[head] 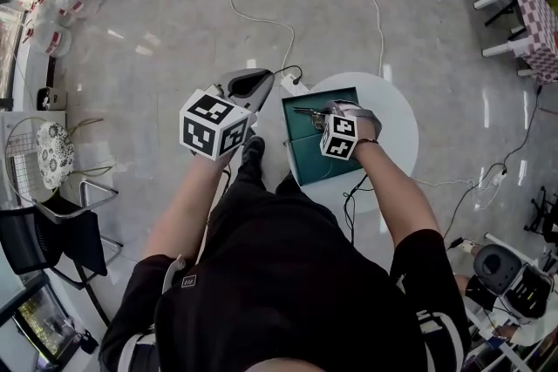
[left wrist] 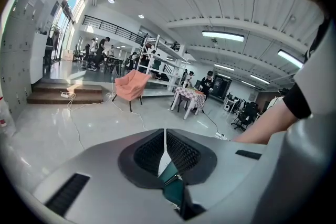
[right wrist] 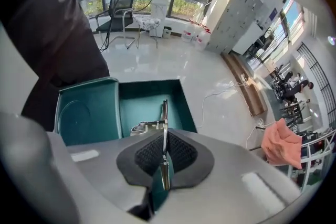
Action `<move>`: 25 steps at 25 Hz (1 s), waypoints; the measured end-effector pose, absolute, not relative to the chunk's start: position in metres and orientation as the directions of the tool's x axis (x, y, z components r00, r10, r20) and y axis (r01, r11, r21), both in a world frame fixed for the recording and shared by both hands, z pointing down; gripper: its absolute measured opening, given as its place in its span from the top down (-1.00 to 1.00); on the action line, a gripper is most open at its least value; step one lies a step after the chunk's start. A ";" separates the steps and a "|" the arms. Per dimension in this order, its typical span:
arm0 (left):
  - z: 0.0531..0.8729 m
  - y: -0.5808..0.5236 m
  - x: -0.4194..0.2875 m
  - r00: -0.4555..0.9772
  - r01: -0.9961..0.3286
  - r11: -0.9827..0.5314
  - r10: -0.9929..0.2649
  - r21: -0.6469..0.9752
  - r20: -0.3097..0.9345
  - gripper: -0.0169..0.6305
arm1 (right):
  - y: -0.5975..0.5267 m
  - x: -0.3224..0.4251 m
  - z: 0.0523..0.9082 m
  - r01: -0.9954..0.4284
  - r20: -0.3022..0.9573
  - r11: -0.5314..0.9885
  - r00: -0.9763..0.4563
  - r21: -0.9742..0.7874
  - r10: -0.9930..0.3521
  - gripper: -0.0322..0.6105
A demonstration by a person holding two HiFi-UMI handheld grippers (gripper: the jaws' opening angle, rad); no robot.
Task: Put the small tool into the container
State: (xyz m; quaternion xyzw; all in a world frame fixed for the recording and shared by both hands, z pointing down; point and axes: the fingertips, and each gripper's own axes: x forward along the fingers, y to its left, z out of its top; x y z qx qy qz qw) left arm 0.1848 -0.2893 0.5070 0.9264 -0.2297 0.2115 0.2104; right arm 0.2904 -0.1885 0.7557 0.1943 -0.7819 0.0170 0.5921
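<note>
Leaning over a round white counter (head: 397,131), you hold your right tongs (head: 324,111) above the open teal container (head: 307,154) in the head view. The small tool (head: 305,111), a thin metal piece, juts leftward from those tongs over the container's far end. Your left tongs (head: 251,84) hang just left of the counter, clear of the container, over glossy floor (head: 157,13) crossed by a white cable (head: 253,16). Open floor lies all round the counter.

In the left gripper view, the left tongs (left wrist: 165,139) are clenched, with the pads meeting at the tips and nothing between them. A sliver of teal shows through the gap lower down.

In the right gripper view, the right tongs (right wrist: 164,139) are clamped on the small tool (right wrist: 164,113). It stands edge-on between the pads and reaches out over the container (right wrist: 149,94), whose lid (right wrist: 86,115) is swung open at the left. A silvery part (right wrist: 142,127) sits just above the pads. Whether it belongs to the tool or lies in the container cannot be told, nor whether the tool's tip touches the container's bottom.
</note>
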 end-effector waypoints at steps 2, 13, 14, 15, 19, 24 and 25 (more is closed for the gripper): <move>0.508 -0.291 0.185 0.810 -0.510 -0.806 -0.332 0.301 0.484 0.89 | -0.190 0.289 0.763 -0.322 0.937 0.923 -0.202 0.211 -0.285 0.87; 0.510 -0.300 0.169 0.833 -0.487 -0.804 -0.312 0.339 0.458 0.89 | -0.170 0.295 0.782 -0.428 0.961 0.891 -0.147 0.152 -0.235 0.60; 0.510 -0.302 0.168 0.836 -0.484 -0.806 -0.310 0.341 0.454 0.89 | -0.168 0.296 0.782 -0.442 0.962 0.886 -0.149 0.141 -0.227 0.59; 0.509 -0.304 0.168 0.839 -0.479 -0.809 -0.306 0.342 0.450 0.89 | -0.166 0.298 0.780 -0.458 0.963 0.879 -0.149 0.133 -0.223 0.58; 0.505 -0.309 0.169 0.859 -0.434 -0.836 -0.273 0.336 0.433 0.89 | -0.160 0.309 0.771 -0.492 0.969 0.860 -0.111 0.137 -0.219 0.50; 0.494 -0.314 0.176 0.890 -0.359 -0.872 -0.214 0.332 0.402 0.89 | -0.168 0.330 0.741 -0.613 0.950 0.764 -0.068 0.202 -0.306 0.49; 0.493 -0.314 0.178 0.897 -0.340 -0.880 -0.197 0.332 0.396 0.89 | -0.172 0.335 0.731 -0.653 0.937 0.723 -0.060 0.224 -0.345 0.49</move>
